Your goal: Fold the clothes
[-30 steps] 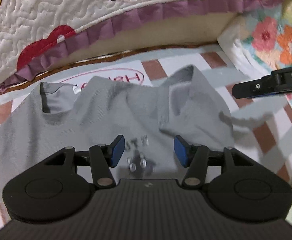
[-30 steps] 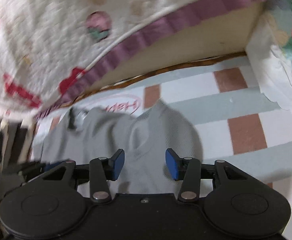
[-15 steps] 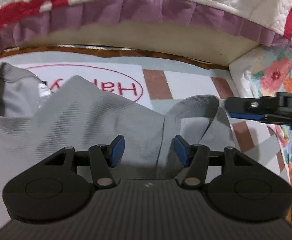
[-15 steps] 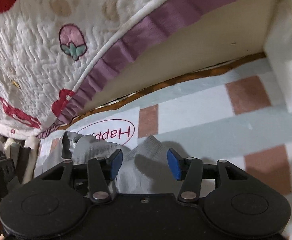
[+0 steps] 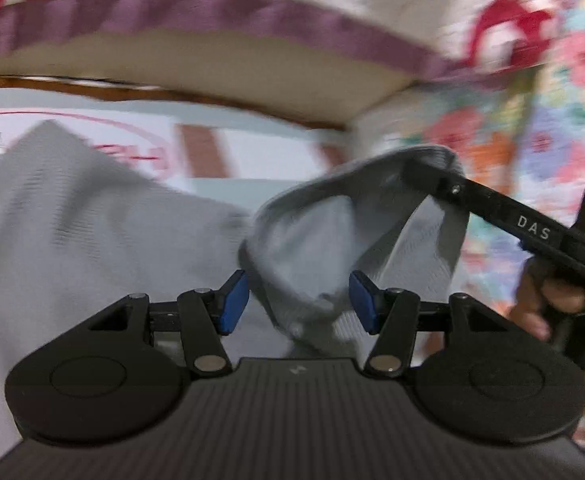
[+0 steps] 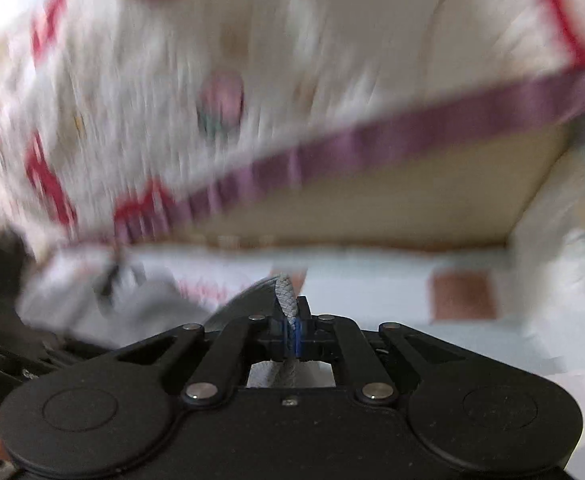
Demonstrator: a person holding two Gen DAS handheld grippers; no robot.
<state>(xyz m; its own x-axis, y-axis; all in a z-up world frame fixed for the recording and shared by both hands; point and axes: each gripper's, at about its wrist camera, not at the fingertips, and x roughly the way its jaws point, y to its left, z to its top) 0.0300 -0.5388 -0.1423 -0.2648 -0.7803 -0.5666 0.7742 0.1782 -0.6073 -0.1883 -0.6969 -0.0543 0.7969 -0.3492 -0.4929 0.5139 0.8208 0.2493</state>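
Note:
A grey knit top [image 5: 92, 216] lies spread on a checked mat [image 5: 252, 160]. Its right sleeve [image 5: 332, 232] is lifted off the mat by the cuff. My right gripper [image 5: 420, 170] comes in from the right; its jaws are closing, and the pads pinch the grey cuff edge [image 6: 284, 292] in the right wrist view [image 6: 291, 320]. My left gripper [image 5: 298, 300] stands open low over the top, and the hanging sleeve droops between its blue pads [image 5: 232, 300] without being pressed. Both views are motion-blurred.
A white quilted bedspread with a purple frill [image 5: 252, 4] overhangs the mat at the back. Floral fabric [image 5: 552, 120] borders the right side. A person's hand [image 5: 540, 308] holds the right gripper's handle at the right edge.
My right gripper has shut on the sleeve's cuff and raised it. The left gripper has dropped and tilted toward the top, and the lifted sleeve now hangs between its jaws.

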